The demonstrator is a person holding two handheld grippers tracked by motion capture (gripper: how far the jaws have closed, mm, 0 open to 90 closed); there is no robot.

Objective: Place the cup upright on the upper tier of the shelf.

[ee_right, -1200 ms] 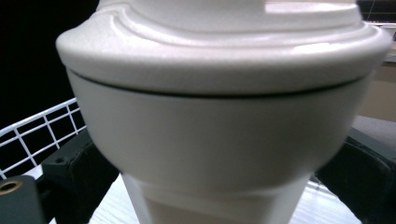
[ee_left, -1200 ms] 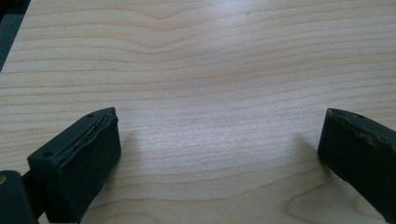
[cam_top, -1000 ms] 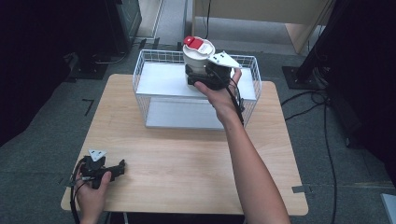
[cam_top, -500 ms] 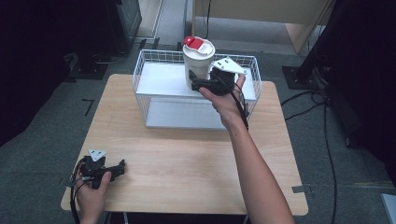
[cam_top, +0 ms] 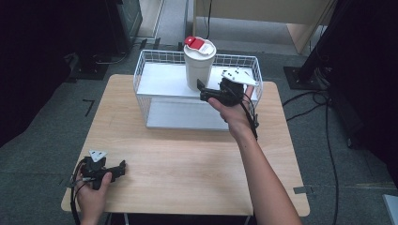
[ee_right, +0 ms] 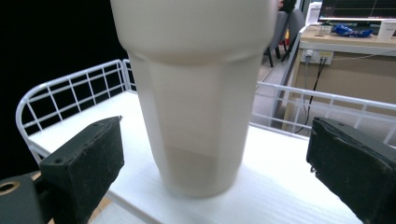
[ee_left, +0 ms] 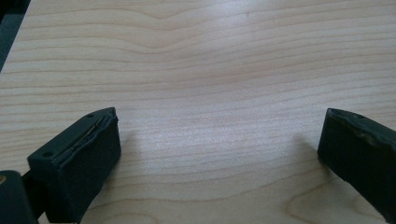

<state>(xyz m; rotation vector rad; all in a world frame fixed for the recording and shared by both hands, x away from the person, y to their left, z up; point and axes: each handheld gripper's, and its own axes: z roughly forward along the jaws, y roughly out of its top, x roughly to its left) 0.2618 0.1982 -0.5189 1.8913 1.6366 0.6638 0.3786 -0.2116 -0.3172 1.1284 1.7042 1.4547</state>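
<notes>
one tall white cup (cam_top: 199, 67) with a white lid and a red tab (cam_top: 194, 42) stands upright on the raised white shelf inside the wire basket (cam_top: 149, 57), at the far side of the table (cam_top: 187, 159). judged from its look: rigid plastic, smooth and likely slippery, probably light if unfilled; contents cannot be told. top-heavy shape, wider above, tapered below, so it could tip if nudged high. best hold is judged to be low on the tapered body, pads on opposite sides, squarely.

right hand-held gripper (cam_top: 202, 92) is level with the cup's lower body, arm stretched forward over the basket's front edge; jaws stand wide apart on either side of the cup (ee_right: 196, 93), gripping nothing.

left hand-held gripper (cam_top: 119, 168) rests near the table's near left corner, jaws spread wide over bare wood, empty.
</notes>
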